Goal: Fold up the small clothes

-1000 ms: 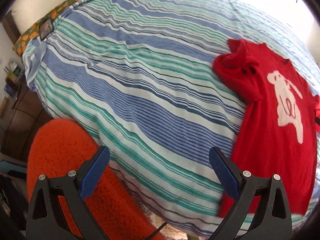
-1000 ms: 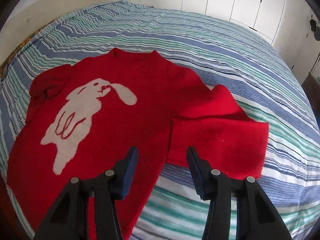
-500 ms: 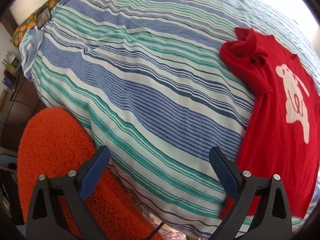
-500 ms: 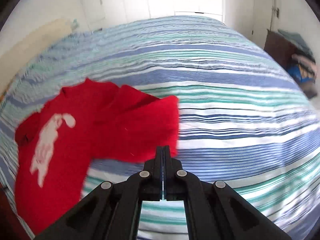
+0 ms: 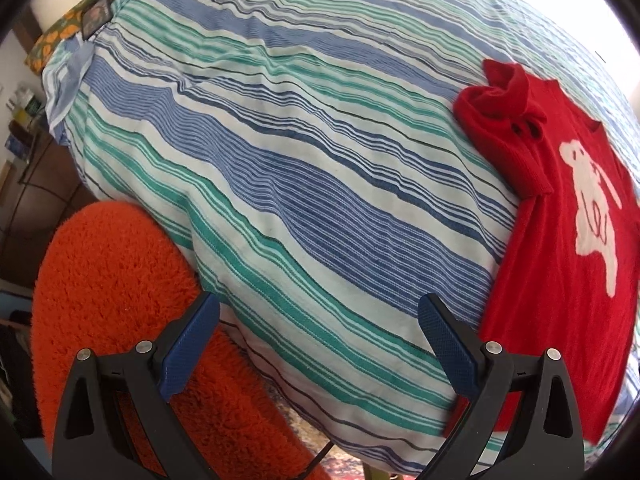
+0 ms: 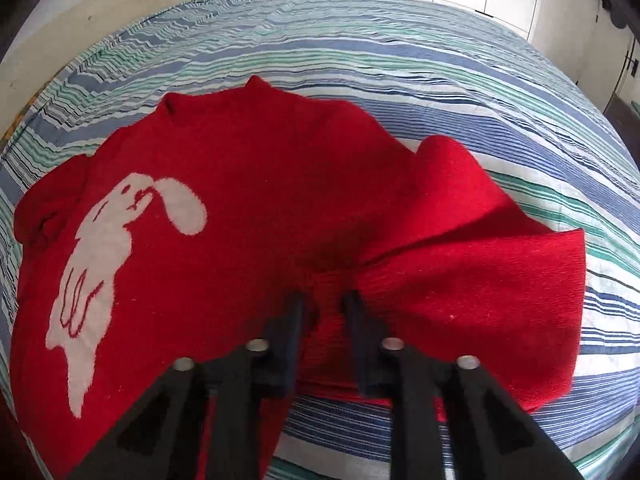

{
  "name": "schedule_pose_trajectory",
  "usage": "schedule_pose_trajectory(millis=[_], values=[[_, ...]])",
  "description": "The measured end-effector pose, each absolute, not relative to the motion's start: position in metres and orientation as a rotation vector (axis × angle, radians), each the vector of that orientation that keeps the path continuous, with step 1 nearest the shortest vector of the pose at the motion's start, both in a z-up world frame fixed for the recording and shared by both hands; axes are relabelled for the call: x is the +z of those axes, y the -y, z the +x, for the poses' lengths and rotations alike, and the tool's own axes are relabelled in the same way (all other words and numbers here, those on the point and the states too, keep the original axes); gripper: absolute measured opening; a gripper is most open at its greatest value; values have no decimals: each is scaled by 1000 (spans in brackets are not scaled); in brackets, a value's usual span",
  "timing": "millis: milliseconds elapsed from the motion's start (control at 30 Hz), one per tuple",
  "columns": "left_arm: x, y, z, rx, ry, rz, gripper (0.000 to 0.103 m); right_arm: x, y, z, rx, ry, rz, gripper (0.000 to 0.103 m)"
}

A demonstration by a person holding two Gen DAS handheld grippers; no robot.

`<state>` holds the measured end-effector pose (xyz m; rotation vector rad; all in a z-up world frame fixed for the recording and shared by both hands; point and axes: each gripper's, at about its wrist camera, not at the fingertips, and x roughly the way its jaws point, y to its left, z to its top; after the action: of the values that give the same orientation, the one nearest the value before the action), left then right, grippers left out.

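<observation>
Left view: a small label [image 5: 95,16] at far left of the striped bed cover [image 5: 280,160] is too blurred to read. The left gripper [image 5: 318,340] stands wide open w/ nothing in it, over the near bed edge and an orange fluffy rug [image 5: 120,300]. The red sweater [image 6: 248,208] w/ white rabbit [image 6: 116,236] lies on the bed, right edge cut off. Right view: the right gripper [image 6: 322,308] is only a little apart, jaws opening, sleeve cloth between them; pad contact I cannot tell.

Matt knitted red sweater [image 6: 280,208] is lying on smooth woven striped bedcover [image 5: 280,168]; beside that bedcover, shaggy orange rug [image 5: 120,300] is showing rough pile.
</observation>
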<state>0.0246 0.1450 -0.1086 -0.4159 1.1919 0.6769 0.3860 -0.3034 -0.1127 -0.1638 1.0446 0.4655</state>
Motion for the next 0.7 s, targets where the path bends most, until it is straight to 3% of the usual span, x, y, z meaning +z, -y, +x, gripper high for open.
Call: schedule_pose_trajectory(millis=[33,67,200,367,433,467,500,567,633,700], values=[[-109,-144,25,676,-1195,-411,100,-101,319,383,457,-1025,-109,12],[-110,-143,26,674,-1199,-405,100,-87,338,378,430,-997,-74,0],[-111,-140,29,673,-1208,-392,100,-42,447,362,323,-917,106,0],[-111,-138,29,686,-1209,-383,100,-38,549,358,61,-949,81,2],[-112,-137,30,693,-1213,-379,100,-40,544,355,31,-973,17,10],[-112,-136,31,698,-1215,-375,100,-40,531,354,64,-980,-6,20],[-112,-136,31,700,-1216,-371,100,-41,511,353,119,-984,-23,45],[-113,-135,31,704,-1218,-360,100,-44,456,350,237,-958,-61,62],[-113,-135,30,707,-1220,-358,100,-51,389,357,373,-951,-100,61],[-113,-137,29,707,-1220,-371,100,-62,337,359,474,-958,-132,49]])
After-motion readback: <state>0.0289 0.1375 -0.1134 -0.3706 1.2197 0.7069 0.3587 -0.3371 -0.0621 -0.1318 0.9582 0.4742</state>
